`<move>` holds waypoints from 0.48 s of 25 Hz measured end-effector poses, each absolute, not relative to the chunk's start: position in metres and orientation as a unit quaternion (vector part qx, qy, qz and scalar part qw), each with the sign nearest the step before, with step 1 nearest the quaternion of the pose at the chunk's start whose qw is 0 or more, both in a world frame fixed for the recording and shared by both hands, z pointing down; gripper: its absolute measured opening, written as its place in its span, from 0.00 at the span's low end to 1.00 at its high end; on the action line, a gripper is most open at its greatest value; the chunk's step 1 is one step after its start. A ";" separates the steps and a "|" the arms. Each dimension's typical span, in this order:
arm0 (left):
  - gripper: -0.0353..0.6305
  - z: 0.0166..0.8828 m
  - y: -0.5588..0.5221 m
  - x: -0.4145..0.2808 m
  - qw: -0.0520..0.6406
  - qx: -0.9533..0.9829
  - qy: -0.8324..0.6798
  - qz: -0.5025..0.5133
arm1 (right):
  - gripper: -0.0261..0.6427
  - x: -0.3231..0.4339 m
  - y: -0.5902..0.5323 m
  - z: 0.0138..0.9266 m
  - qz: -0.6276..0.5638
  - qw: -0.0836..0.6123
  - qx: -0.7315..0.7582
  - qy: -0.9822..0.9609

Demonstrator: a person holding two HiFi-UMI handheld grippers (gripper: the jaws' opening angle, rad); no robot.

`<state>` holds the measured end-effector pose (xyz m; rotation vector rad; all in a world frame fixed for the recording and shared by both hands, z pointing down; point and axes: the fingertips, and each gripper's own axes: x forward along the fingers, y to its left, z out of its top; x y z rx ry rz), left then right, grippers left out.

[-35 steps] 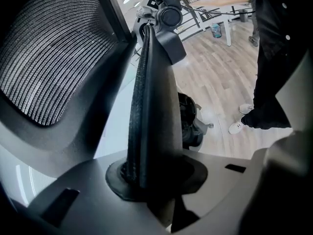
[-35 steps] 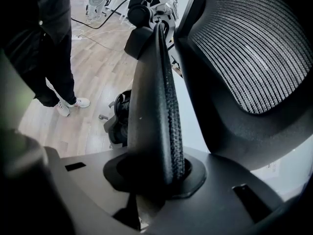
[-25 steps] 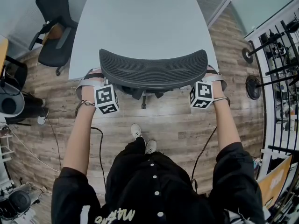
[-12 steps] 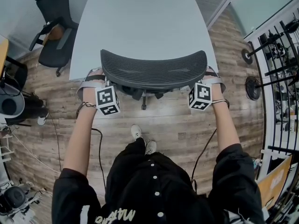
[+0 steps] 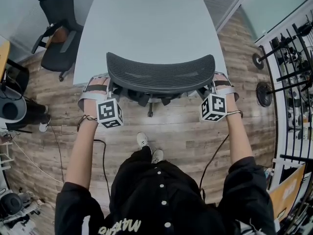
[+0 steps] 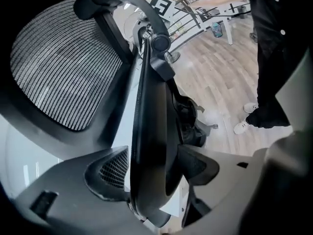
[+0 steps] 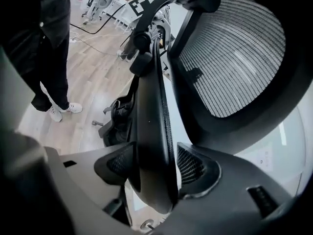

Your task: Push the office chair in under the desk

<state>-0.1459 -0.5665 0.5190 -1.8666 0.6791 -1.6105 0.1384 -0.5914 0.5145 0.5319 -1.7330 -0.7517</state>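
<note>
The office chair's curved mesh backrest (image 5: 160,75) stands against the near edge of the light grey desk (image 5: 146,18), its seat hidden beneath the desktop. My left gripper (image 5: 108,88) is at the backrest's left end and my right gripper (image 5: 212,88) at its right end. In the left gripper view the backrest's black edge (image 6: 146,106) runs between the jaws of the left gripper (image 6: 151,173), which are opening, the pads beside it rather than pressing. The right gripper (image 7: 154,168) straddles the other edge (image 7: 151,111) the same way, jaws opening.
A second black office chair (image 5: 56,28) stands at the desk's far left corner. Metal racks (image 5: 293,82) line the right side. A cable (image 5: 102,151) trails over the wooden floor beside the person's shoes (image 5: 149,148). A black round bin-like object (image 5: 12,109) sits at the left.
Both marker cubes have drawn back a little toward the person. The backrest has shifted slightly farther toward the desk.
</note>
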 end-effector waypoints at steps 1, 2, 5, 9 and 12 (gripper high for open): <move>0.52 0.517 -0.564 -0.147 0.289 -0.698 0.256 -0.604 | 0.45 0.139 -0.589 0.510 -0.320 0.553 0.228 -0.735; 0.52 0.515 -0.562 -0.148 0.290 -0.697 0.258 -0.603 | 0.45 0.139 -0.585 0.506 -0.320 0.549 0.232 -0.736; 0.52 0.507 -0.553 -0.150 0.288 -0.701 0.271 -0.593 | 0.45 0.137 -0.575 0.493 -0.313 0.531 0.252 -0.746; 0.51 0.490 -0.538 -0.151 0.275 -0.714 0.295 -0.573 | 0.40 0.136 -0.561 0.473 -0.289 0.491 0.292 -0.768; 0.44 0.469 -0.527 -0.151 0.253 -0.737 0.327 -0.534 | 0.34 0.131 -0.546 0.455 -0.252 0.447 0.316 -0.798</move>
